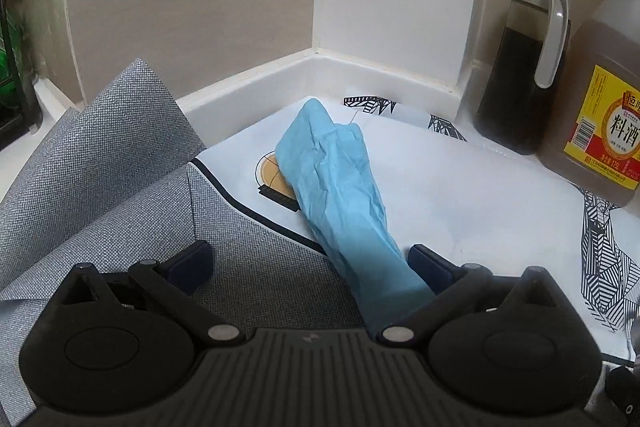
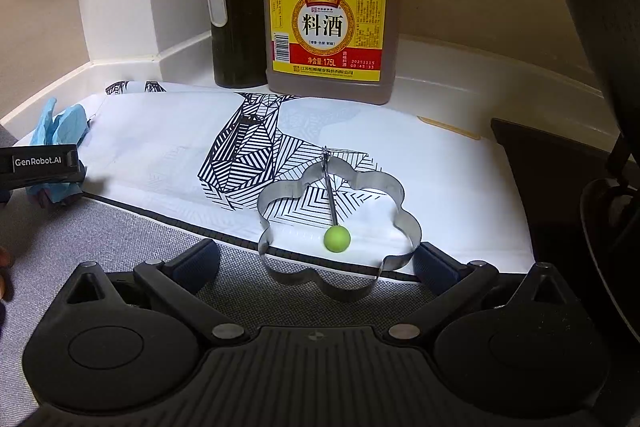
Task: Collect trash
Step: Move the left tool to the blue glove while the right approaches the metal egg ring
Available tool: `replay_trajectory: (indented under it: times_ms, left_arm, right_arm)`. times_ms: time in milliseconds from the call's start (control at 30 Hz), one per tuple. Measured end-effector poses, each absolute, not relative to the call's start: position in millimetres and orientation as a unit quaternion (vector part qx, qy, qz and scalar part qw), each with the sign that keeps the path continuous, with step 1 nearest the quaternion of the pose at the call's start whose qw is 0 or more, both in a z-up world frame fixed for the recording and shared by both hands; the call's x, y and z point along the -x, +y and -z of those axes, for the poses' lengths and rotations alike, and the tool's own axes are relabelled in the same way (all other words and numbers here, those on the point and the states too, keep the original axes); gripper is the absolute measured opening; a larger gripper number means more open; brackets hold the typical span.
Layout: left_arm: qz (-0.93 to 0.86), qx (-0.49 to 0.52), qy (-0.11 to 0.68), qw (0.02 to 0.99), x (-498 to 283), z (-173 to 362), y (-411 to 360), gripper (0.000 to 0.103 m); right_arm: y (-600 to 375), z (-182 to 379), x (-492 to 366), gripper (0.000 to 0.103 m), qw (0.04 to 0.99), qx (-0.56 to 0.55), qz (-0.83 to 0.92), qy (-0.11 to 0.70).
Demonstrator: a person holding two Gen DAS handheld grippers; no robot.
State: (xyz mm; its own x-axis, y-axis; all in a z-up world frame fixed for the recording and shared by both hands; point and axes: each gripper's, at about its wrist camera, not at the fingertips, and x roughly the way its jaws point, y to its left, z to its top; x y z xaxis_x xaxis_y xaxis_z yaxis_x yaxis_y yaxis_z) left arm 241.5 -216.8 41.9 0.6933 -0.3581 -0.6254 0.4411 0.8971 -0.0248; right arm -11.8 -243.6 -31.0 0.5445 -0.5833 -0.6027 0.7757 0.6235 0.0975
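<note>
White desk (image 1: 256, 87) set into a beige-walled corner, covered by a white mat (image 1: 460, 195) printed with black geometric line figures and backed with grey woven material.

Left tool (image 1: 310, 261): jaws wide apart, low over the grey edge of the mat. A crumpled blue glove (image 1: 336, 179) lies on the mat, running from near the back ledge down into the gap between the jaws. Its near end lies against the inner face of the right-side finger (image 1: 430, 265); the left-side finger is well clear of it. No grip on the glove.

From the right wrist view, the same blue glove (image 2: 60, 125) is at the far left edge of the mat, partly hidden behind the left tool's black body marked "GenRobot.AI".

Right tool (image 2: 316, 261): jaws wide, holding nothing. A flower-shaped steel ring (image 2: 280, 193) with a thin rod handle ending in a green ball (image 2: 337, 238) lies flat on the mat, its near rim between the fingertips. Contact with the fingers cannot be told.

Back corner: a clear jug of dark liquid with a grey handle (image 2: 236, 23), just beside a large amber bottle with a yellow and red label (image 2: 332, 19). Both upright. Dark object (image 2: 560, 179) at right edge, unidentified.
</note>
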Motion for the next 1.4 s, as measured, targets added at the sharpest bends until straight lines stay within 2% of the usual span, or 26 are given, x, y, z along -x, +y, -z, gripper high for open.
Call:
replay_trajectory:
  times_ms: [1400]
  left_arm:
    - [0.216, -0.068, 0.325, 0.918, -239.7, -42.6, -220.2, 0.103]
  right_arm:
    - [-243.4, 30.2, 11.5, 0.103, 0.86, -0.178, 0.396, 0.267]
